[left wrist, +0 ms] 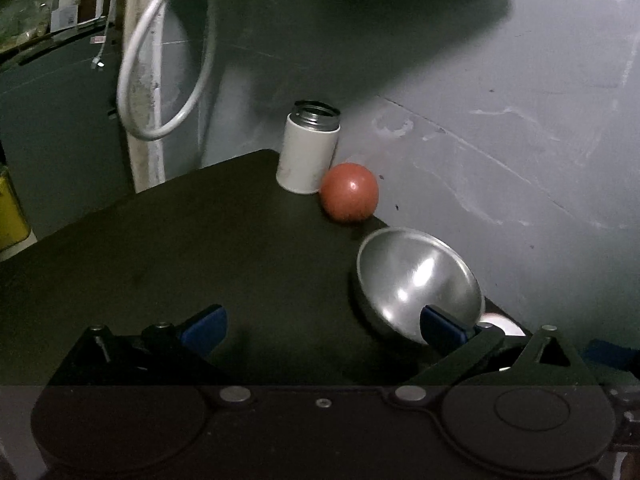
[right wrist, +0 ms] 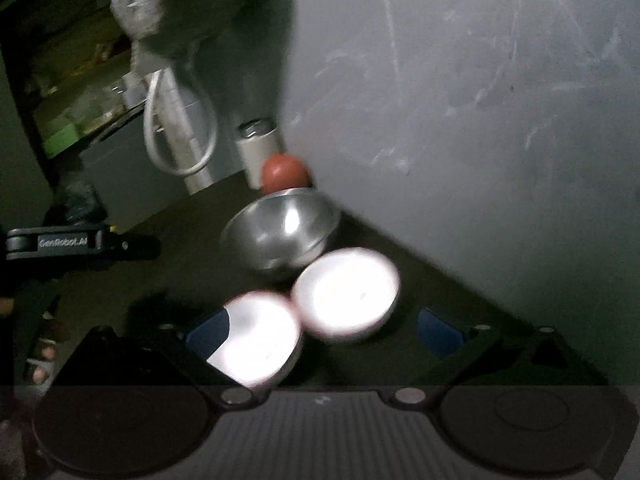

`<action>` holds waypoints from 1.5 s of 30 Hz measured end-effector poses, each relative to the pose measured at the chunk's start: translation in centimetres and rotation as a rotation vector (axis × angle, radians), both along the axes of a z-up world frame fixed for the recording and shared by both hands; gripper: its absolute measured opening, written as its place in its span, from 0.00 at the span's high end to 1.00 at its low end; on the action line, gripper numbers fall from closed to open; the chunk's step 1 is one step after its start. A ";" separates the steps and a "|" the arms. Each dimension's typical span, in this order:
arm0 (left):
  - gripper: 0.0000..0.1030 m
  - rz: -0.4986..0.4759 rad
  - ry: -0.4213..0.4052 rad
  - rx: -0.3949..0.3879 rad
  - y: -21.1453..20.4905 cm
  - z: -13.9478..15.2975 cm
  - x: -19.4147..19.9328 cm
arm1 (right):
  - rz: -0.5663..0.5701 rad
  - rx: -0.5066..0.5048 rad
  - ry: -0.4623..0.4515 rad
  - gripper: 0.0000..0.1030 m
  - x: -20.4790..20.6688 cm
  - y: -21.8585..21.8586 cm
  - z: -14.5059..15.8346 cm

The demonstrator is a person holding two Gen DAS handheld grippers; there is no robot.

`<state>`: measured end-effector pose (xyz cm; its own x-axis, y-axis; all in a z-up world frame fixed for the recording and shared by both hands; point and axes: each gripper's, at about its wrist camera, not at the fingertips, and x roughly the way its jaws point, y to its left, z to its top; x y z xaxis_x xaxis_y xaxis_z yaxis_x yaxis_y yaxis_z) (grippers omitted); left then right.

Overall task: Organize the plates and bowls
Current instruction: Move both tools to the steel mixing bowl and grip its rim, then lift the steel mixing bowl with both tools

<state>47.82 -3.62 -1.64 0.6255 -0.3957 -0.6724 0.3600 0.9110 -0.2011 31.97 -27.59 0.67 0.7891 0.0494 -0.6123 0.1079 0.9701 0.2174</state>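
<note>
Steel bowl [left wrist: 416, 280] beside left hand-held gripper [left wrist: 324, 326], jaws wide, empty

Only "GenRobot.AI" can be read, in pale letters along the black side of the left gripper [right wrist: 80, 244], beyond the tabletop's left edge.

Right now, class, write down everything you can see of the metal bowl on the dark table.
The metal bowl is round, shiny steel, empty, with bright glints inside. It rests tilted on the dark table, near the grey wall. A red ball lies just beyond it; two white bowls sit close in front. Whether they touch it is unclear. Neither gripper holds it.
</note>
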 end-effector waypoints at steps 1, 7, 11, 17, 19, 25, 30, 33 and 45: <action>0.01 -0.001 -0.002 0.002 -0.6 -0.2 0.6 | -0.007 -0.005 -0.011 0.00 0.9 -0.4 -0.1; 0.01 0.019 0.009 0.040 -3.1 -1.7 3.4 | 0.007 -0.046 -0.014 0.03 6.7 -1.3 -0.8; 0.01 0.033 0.053 0.060 -3.4 -2.7 4.4 | 0.043 -0.084 -0.001 0.10 9.5 -0.8 -1.3; 0.02 0.041 0.078 0.075 -3.7 -3.5 4.7 | 0.063 -0.113 0.051 0.27 12.0 -0.3 -2.8; 0.07 0.033 0.084 0.072 -3.8 -3.6 4.7 | 0.070 -0.117 0.065 0.34 12.5 -0.1 -3.2; 0.25 0.026 0.103 0.057 -4.3 -3.8 5.2 | 0.091 -0.111 0.089 0.54 14.1 0.3 -3.9; 0.49 0.000 0.137 0.029 -4.6 -4.2 5.4 | 0.100 -0.111 0.095 0.66 14.7 0.3 -3.8; 0.62 -0.004 0.141 0.028 -4.7 -4.3 5.2 | 0.103 -0.107 0.101 0.66 14.7 0.3 -3.7; 0.86 0.010 0.129 -0.030 -4.5 -3.4 4.4 | 0.100 -0.088 0.101 0.78 15.0 0.5 -3.7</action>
